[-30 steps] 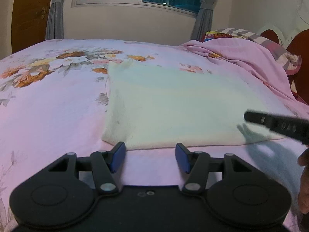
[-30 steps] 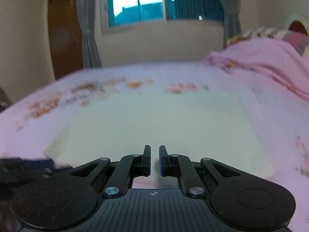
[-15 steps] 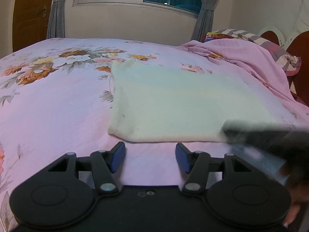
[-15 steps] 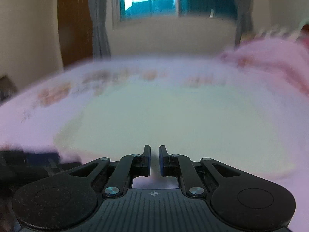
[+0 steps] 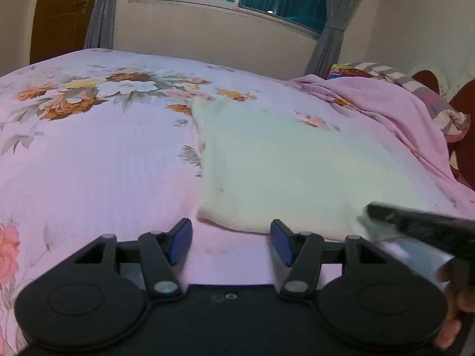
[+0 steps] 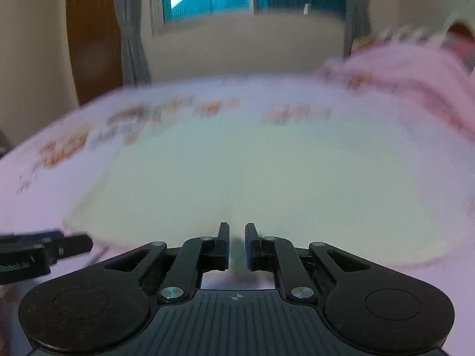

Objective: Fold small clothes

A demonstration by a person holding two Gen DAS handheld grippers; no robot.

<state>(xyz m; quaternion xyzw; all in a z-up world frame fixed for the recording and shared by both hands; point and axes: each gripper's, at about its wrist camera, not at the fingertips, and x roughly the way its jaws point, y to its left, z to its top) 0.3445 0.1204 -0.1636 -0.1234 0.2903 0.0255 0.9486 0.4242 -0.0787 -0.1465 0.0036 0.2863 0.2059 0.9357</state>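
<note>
Cloth [image 5: 285,172], pale and flat, lies mid-frame on your pink bedsheet [image 5: 98,163]. Your left gripper [image 5: 231,238] stands apart, empty, before its near edge; your right gripper [image 6: 237,244] is nearly together over that edge, whether pinching it you cannot tell.

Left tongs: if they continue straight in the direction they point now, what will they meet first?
Probably the near edge of the pale cloth lying flat on the pink floral bedsheet. The open left tongs aim at its near-left corner; depth is uncertain.
</note>
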